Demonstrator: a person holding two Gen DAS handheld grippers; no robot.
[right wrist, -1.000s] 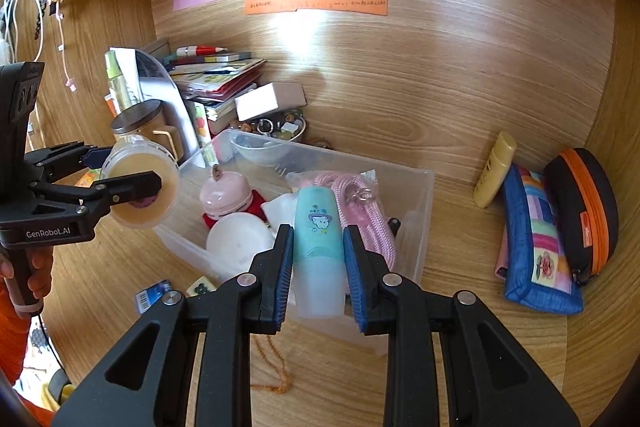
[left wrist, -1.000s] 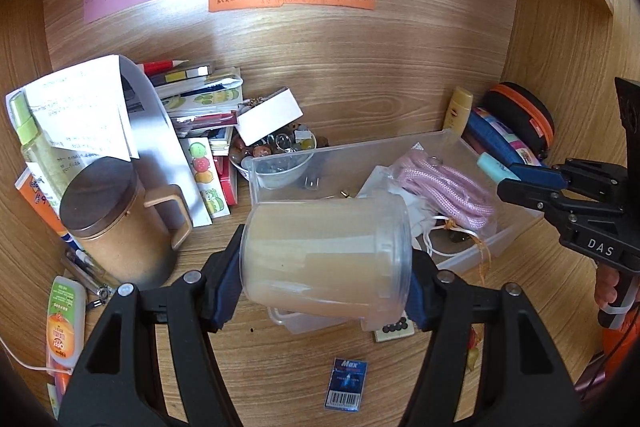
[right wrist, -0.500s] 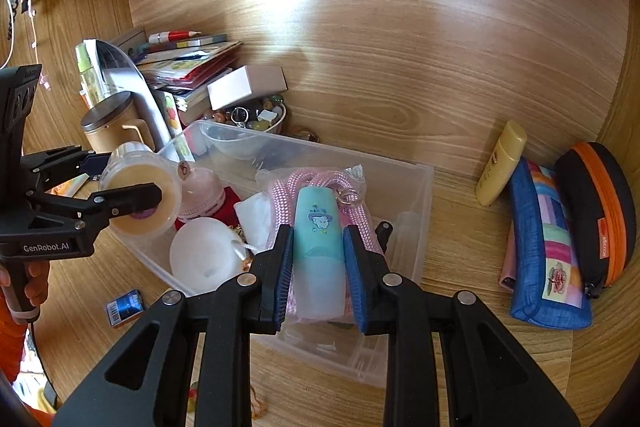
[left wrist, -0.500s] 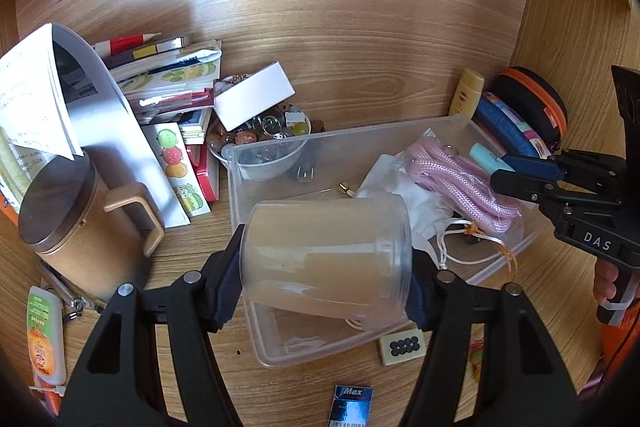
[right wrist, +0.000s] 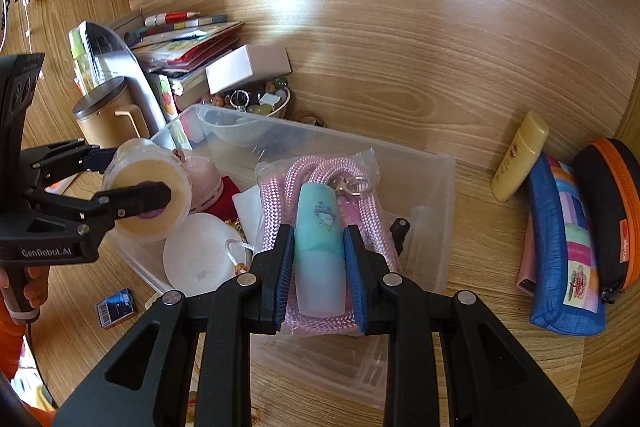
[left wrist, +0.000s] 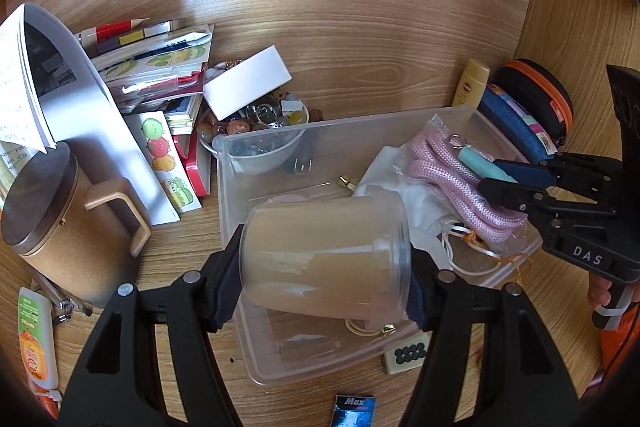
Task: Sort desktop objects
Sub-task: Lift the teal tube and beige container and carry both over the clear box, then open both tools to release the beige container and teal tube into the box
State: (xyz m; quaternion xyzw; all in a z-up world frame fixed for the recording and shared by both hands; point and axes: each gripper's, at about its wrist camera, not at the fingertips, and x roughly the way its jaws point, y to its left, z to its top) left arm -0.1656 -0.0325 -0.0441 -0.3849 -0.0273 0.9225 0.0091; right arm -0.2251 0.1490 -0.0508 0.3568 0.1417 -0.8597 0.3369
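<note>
My left gripper (left wrist: 322, 283) is shut on a translucent round jar (left wrist: 326, 257), held sideways over the left end of a clear plastic bin (left wrist: 224, 187). It also shows in the right wrist view (right wrist: 146, 201). My right gripper (right wrist: 320, 259) is shut on a teal and white tube (right wrist: 320, 243), held over the bagged pink rope (right wrist: 276, 187) in the bin (right wrist: 440, 187). The tube also shows in the left wrist view (left wrist: 480, 161).
A brown lidded mug (left wrist: 52, 215), a book stack (left wrist: 160, 67), a white box (left wrist: 248, 87) and a bowl of trinkets (left wrist: 256, 131) stand left and behind the bin. A yellow bottle (right wrist: 520, 155) and pouches (right wrist: 568, 243) lie right. A small blue pack (left wrist: 354, 409) lies in front.
Both grippers have moved forward and lower over the bin, each still holding its object. The jar now hangs over the bin's left end, the tube over the pink rope.
</note>
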